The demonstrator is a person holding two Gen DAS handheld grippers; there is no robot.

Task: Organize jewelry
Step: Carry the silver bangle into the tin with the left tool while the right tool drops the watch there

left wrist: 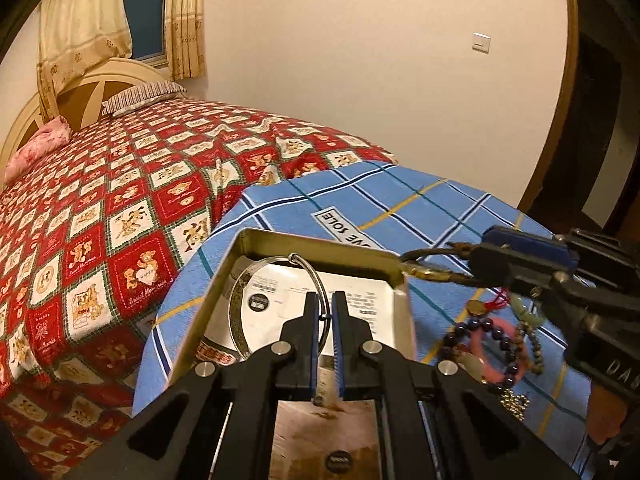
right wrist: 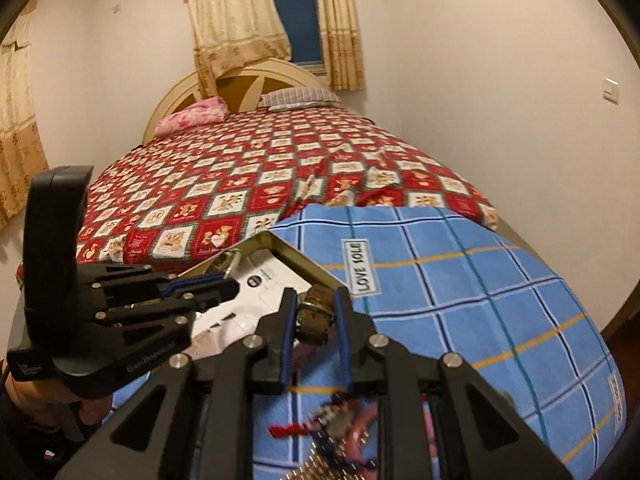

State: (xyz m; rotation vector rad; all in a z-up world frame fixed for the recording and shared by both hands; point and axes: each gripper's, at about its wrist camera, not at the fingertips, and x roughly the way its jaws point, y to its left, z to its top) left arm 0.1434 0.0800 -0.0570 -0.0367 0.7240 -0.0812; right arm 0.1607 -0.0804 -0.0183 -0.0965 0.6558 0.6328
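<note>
Left gripper [left wrist: 325, 312] angling downward over the open tin [left wrist: 320, 246], pinching a thin silver hoop [left wrist: 276, 304] in nearly closed jaws. Right gripper [right wrist: 316, 312], tilting down at 3 o'clock of the tin, clamping a brownish bracelet [right wrist: 318, 308]. Lying at 5 o'clock on the blue checked cloth [left wrist: 400, 200]: 1 tangled jewelry pile [left wrist: 496, 336], count unclear.

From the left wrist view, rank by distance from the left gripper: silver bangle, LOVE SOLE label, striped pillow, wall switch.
1. silver bangle, pinched in the left gripper, over the tin
2. LOVE SOLE label, on the blue cloth beyond the tin
3. striped pillow, at the headboard, far left
4. wall switch, high on the right; too close to call against the pillow
</note>
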